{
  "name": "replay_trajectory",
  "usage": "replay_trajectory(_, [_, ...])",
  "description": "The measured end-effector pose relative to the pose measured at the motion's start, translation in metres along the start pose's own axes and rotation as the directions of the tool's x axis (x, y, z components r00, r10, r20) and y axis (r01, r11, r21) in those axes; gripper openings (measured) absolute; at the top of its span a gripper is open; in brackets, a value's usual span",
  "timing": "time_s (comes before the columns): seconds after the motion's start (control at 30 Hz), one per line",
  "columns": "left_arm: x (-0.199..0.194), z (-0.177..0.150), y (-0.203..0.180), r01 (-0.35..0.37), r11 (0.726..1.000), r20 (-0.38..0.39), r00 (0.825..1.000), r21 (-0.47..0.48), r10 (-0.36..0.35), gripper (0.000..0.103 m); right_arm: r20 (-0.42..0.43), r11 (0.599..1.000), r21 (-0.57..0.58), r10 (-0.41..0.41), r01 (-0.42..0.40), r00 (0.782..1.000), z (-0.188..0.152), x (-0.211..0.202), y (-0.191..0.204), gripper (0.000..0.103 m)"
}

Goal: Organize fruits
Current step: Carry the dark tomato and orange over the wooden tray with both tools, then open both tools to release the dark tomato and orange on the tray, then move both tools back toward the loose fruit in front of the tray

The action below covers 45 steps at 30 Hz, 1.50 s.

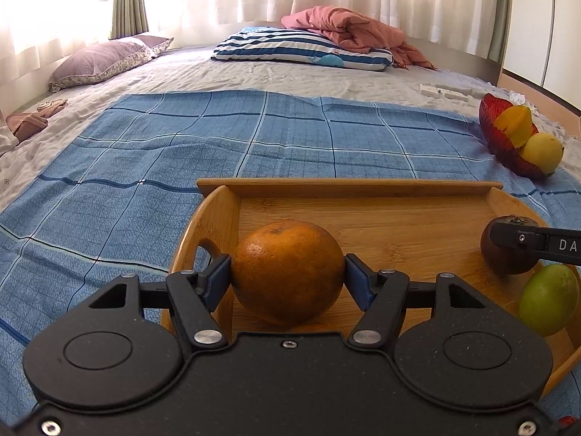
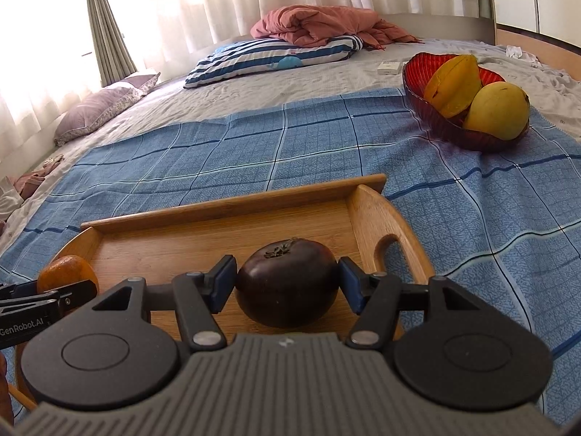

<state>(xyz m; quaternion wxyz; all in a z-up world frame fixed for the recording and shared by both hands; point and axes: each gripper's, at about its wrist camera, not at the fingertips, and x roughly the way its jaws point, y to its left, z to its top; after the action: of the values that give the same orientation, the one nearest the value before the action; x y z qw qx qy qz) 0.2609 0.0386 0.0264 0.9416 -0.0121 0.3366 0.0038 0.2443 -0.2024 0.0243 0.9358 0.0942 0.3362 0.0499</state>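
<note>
My left gripper (image 1: 288,279) is shut on an orange (image 1: 287,272) at the left end of a wooden tray (image 1: 348,186). My right gripper (image 2: 287,285) is shut on a dark purple round fruit (image 2: 287,283) at the tray's right end (image 2: 377,214). Both fruits look to be at or just above the tray floor. In the left wrist view the purple fruit (image 1: 508,254) and one right finger (image 1: 537,241) show at the right, with a green fruit (image 1: 548,298) beside them in the tray. The orange (image 2: 67,272) shows at the left of the right wrist view.
A red glass bowl (image 2: 428,109) holding a starfruit (image 2: 454,85) and a yellow mango (image 2: 497,109) stands on the blue checked cloth (image 2: 254,145) at the far right. Pillows (image 2: 272,56), a pink blanket (image 2: 319,23) and small white boxes (image 1: 443,91) lie further back on the bed.
</note>
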Motion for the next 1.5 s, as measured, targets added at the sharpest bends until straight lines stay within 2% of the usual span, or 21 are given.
replay_trajectory(0.3, [0.000, -0.001, 0.002, 0.007, 1.000, 0.001, 1.000, 0.000, -0.007, 0.066, 0.018, 1.000, 0.011, 0.006, -0.006, 1.000, -0.002, -0.004, -0.002, 0.068])
replay_trajectory(0.43, [-0.005, -0.003, 0.000, -0.006, 1.000, 0.026, 1.000, 0.020, 0.005, 0.066, 0.033, 1.000, -0.005, 0.007, -0.007, 0.999, 0.000, -0.011, 0.000, 0.068])
replay_trajectory(0.63, [-0.012, -0.003, 0.005, -0.002, 1.000, 0.036, 0.999, 0.014, 0.001, 0.079, 0.039, 1.000, -0.002, 0.013, -0.013, 0.999, -0.002, -0.017, -0.002, 0.069])
replay_trajectory(0.9, [-0.034, -0.011, 0.008, 0.023, 1.000, 0.072, 0.997, 0.016, -0.024, 0.092, 0.076, 1.000, -0.001, 0.014, -0.014, 0.997, -0.007, -0.035, -0.007, 0.089])
replay_trajectory(1.23, [-0.080, -0.030, 0.004, 0.074, 0.997, 0.140, 0.987, 0.010, -0.075, 0.097, 0.164, 0.998, -0.052, 0.042, -0.034, 0.986, -0.022, -0.073, -0.001, 0.096])
replay_trajectory(1.5, [-0.114, -0.055, 0.003, 0.095, 0.995, 0.173, 0.981, 0.001, -0.094, 0.101, 0.239, 0.991, -0.130, 0.074, -0.044, 0.968, -0.049, -0.105, 0.012, 0.102])
